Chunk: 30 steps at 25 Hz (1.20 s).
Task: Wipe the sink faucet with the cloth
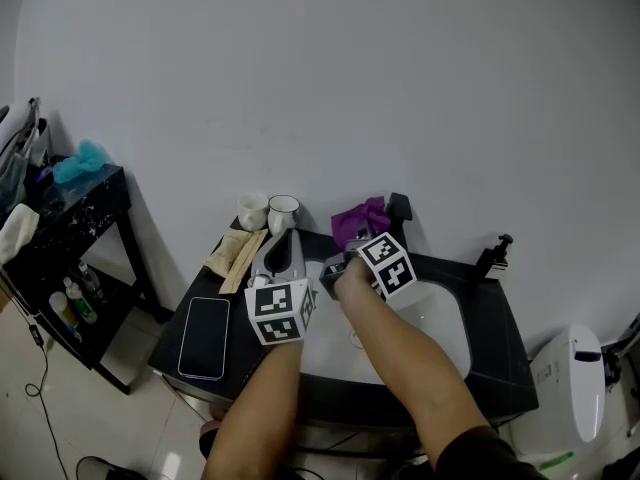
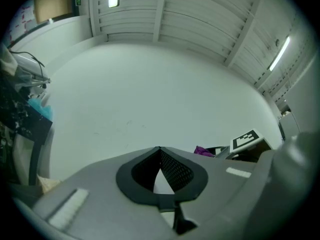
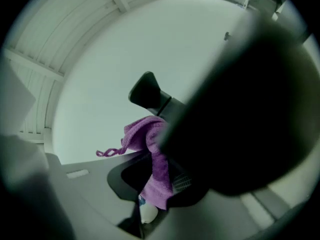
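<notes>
In the head view, the purple cloth [image 1: 362, 216] is bunched beside the black faucet [image 1: 400, 206] at the back of the white sink basin [image 1: 443, 323]. My right gripper [image 1: 352, 246] is shut on the cloth, holding it against the faucet's left side. The right gripper view shows the cloth [image 3: 150, 144] pinched in my right gripper [image 3: 157, 184], with the faucet's black top [image 3: 148, 95] just beyond and a dark blur filling the right. My left gripper [image 1: 283, 243] hovers over the counter left of the basin, pointing at the wall. In its own view my left gripper [image 2: 160, 151] is shut and holds nothing; the cloth [image 2: 203, 151] shows at right.
Two white cups [image 1: 252, 210] [image 1: 283, 210] stand at the counter's back left, with a beige packet [image 1: 236, 253] and a phone [image 1: 204, 337] nearer. A black pump dispenser [image 1: 494, 256] stands at the right. A black shelf [image 1: 70, 228] is on the left and a toilet [image 1: 570, 388] on the right.
</notes>
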Motion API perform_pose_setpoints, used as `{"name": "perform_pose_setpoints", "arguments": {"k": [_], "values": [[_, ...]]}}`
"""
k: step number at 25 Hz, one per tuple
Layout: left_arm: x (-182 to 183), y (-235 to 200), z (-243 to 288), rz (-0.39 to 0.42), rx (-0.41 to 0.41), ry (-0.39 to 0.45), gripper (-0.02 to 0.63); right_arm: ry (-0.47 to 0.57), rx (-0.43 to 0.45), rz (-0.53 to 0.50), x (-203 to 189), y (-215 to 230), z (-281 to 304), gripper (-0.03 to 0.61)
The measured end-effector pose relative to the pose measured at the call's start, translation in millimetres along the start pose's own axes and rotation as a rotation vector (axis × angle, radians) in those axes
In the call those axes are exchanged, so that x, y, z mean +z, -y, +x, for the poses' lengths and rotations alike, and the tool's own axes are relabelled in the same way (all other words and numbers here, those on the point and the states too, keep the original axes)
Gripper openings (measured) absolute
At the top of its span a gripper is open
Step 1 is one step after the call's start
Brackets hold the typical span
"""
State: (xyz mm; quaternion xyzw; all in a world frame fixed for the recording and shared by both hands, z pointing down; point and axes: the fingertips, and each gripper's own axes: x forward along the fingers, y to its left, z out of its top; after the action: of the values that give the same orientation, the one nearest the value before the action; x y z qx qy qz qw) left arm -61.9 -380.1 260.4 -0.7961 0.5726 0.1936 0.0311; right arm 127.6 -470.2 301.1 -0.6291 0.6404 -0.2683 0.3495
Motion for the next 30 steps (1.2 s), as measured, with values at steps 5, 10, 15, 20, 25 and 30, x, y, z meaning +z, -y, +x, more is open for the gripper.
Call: {"name": "perform_pose_setpoints", "arguments": {"k": [5,10,15,20,25,30], "values": [[5.1,-1.2,-2.0,0.021,0.004,0.019,0.017,-0.021,-0.038,0.025,-17.4,21.9,-7.9,0.071],[3.1,6.4,-0.7,0.059,-0.023,0.007,0.017,-0.062,-0.074,0.028,-34.8,46.5,-18.1,0.071],[-2.2,12.6,2.9,0.107,-0.042,-0.015,0.017,-0.150,0.010,-0.073,-40.7,31.4,-32.7,0.071],[-4.0,11.7,4.3,0.120,-0.039,-0.023,0.017,-0.254,0.235,-0.336,-38.5,-10.6,-83.4,0.072],[-12.2,22.8,5.0,0.156,-0.083,-0.060,0.017,-0.211,0.436,-0.661,1.9,-30.8,-142.8,0.081],[-27.3,45.7,9.4,0.213,-0.152,-0.118,0.017,0.053,0.374,-1.006,88.5,-7.2,-177.3,0.084]]}}
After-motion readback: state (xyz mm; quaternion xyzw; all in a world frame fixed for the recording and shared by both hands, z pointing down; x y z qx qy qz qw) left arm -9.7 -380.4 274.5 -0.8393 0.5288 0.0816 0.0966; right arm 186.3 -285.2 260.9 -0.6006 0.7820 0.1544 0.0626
